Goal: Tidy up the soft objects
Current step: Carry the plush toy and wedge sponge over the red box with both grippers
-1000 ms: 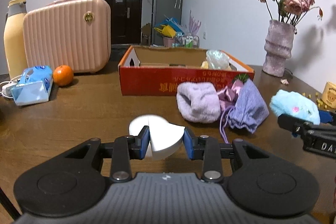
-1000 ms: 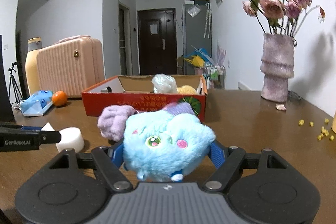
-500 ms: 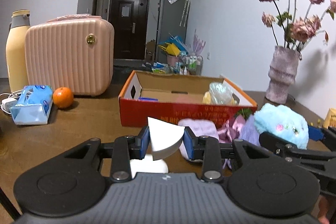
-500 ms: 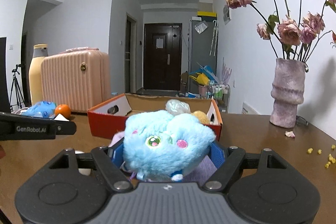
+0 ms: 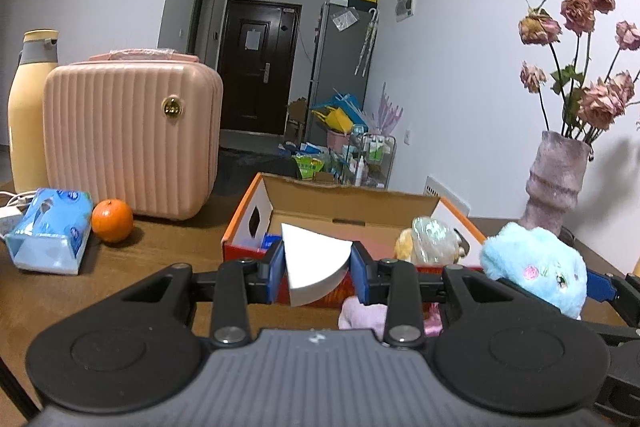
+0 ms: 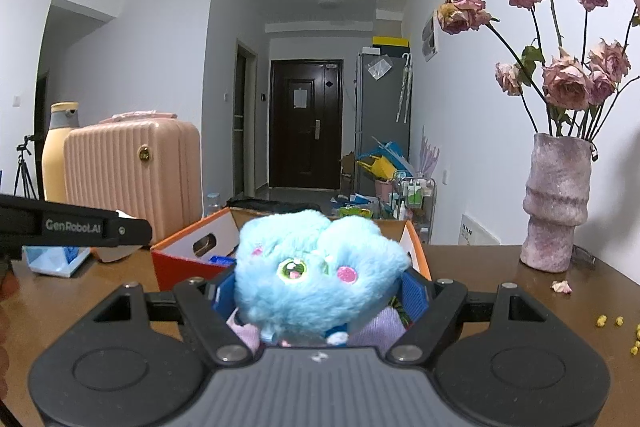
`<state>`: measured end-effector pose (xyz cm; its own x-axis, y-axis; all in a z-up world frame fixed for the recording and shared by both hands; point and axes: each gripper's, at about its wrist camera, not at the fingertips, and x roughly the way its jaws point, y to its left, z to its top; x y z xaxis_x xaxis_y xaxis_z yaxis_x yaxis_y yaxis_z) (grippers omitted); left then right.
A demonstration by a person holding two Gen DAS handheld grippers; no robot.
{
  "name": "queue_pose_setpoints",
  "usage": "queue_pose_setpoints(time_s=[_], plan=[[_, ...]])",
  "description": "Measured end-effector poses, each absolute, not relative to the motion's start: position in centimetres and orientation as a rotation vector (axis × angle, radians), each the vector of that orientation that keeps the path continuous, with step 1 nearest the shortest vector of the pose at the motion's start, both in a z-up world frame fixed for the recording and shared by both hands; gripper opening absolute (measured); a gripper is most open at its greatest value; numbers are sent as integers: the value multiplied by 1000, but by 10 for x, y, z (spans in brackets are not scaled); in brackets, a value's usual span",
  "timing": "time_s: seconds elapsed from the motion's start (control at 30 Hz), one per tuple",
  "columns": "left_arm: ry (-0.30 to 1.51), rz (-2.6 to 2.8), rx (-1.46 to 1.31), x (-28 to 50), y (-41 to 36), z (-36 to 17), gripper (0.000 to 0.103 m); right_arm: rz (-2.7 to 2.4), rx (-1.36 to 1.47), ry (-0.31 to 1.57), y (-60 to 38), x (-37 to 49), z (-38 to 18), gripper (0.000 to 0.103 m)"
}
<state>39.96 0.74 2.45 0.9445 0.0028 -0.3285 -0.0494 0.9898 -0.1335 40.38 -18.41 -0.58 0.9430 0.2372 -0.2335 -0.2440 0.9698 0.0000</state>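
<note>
Left wrist view: the box (image 5: 348,203) lies directly ahead of both grippers. Left gripper (image 5: 318,269) clamps a white wedge (image 5: 312,263) at the box's near wall; right gripper (image 6: 316,291) grips a blue plush toy (image 6: 316,267) beside it, equally near.

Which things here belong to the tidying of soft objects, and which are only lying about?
Belong to the job:
- white wedge, in left claw
- blue plush toy, in right claw
- cardboard box
- purple soft items before the box

Lying about:
- pink suitcase
- orange
- tissue pack
- vase
- yellow bottle
</note>
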Motion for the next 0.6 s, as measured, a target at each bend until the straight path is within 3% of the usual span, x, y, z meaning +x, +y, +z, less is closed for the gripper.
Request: queue_pose_setpoints(time_s=[0.6], plan=[[308,46,-160,464,5,31,35,236,-8,224,-179,471,2,77]])
